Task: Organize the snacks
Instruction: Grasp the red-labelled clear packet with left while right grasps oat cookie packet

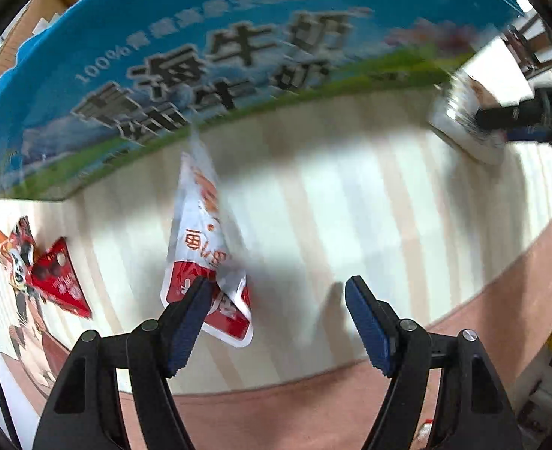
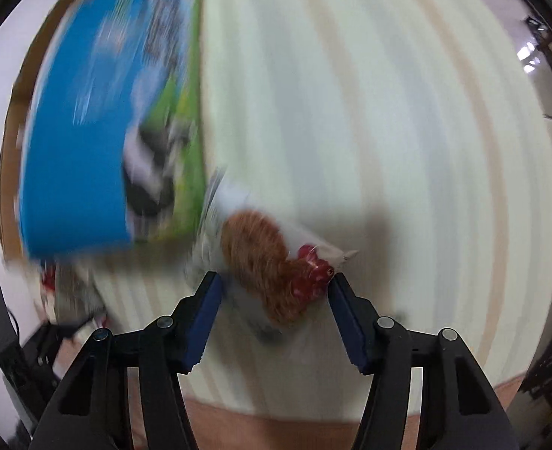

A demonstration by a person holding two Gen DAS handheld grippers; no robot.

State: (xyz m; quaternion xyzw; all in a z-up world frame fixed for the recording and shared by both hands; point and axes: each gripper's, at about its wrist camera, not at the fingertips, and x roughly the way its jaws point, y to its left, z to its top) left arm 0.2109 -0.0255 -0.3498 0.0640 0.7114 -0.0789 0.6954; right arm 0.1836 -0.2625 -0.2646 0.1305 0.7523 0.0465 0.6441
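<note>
The box [image 1: 201, 56] across the top of the left view is blue with a green grass strip and dark lettering; below it lies a cream-and-beige striped cloth [image 1: 350, 206] edged pink. At centre a white-and-red packet [image 1: 201, 247], at left a red one [image 1: 60, 281]. In the right view's middle, a pouch [image 2: 272, 266] shows orange-brown and red.

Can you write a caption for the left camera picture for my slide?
Open left gripper beside a white-and-red snack packet on the striped cloth, blue milk box behind.

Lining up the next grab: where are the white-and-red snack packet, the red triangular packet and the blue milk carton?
white-and-red snack packet [image 1: 201, 240], left wrist view, printed middle.
red triangular packet [image 1: 60, 281], left wrist view, red face.
blue milk carton [image 1: 133, 18], left wrist view, blue side panel.
</note>
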